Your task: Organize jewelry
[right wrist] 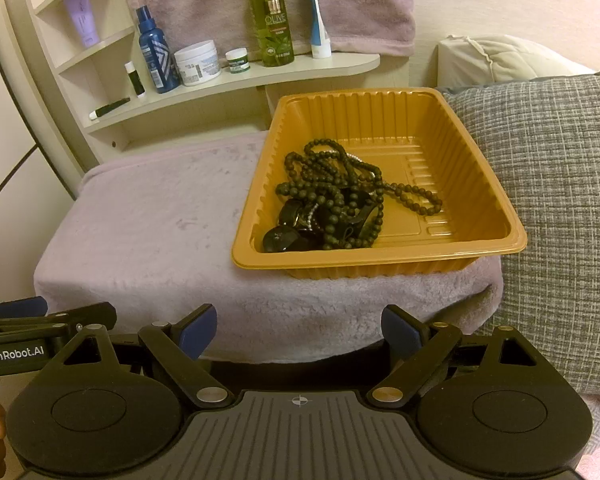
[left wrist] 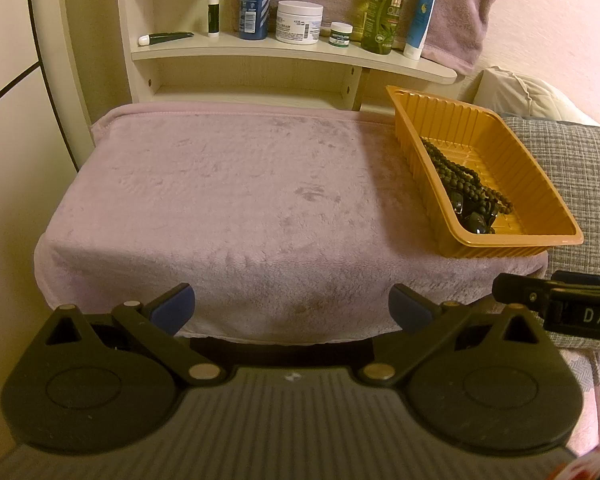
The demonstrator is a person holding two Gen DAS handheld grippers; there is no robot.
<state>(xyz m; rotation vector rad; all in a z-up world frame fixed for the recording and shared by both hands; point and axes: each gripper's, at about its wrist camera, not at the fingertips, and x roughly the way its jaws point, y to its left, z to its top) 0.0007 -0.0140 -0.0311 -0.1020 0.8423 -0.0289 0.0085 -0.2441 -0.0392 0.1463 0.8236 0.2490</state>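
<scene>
Blue-padded left gripper (left wrist: 291,312) and right gripper (right wrist: 299,332) both gape wide, holding nothing, hovering at near edge of lilac fleece cover (left wrist: 228,200). Dark bead necklaces (right wrist: 332,196) lie tangled inside orange plastic tray (right wrist: 380,258) on cover's right side.

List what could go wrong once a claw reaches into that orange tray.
1. The bead necklaces lie tangled in one heap with darker pieces, so pulling one strand would likely drag the rest out.
2. The orange tray looks light and sits on a soft towel with its front rim near the edge; a snagged strand might tip or slide it off.
3. Both the right claw and left claw are open and empty; thin beads may slip between the pads.
</scene>
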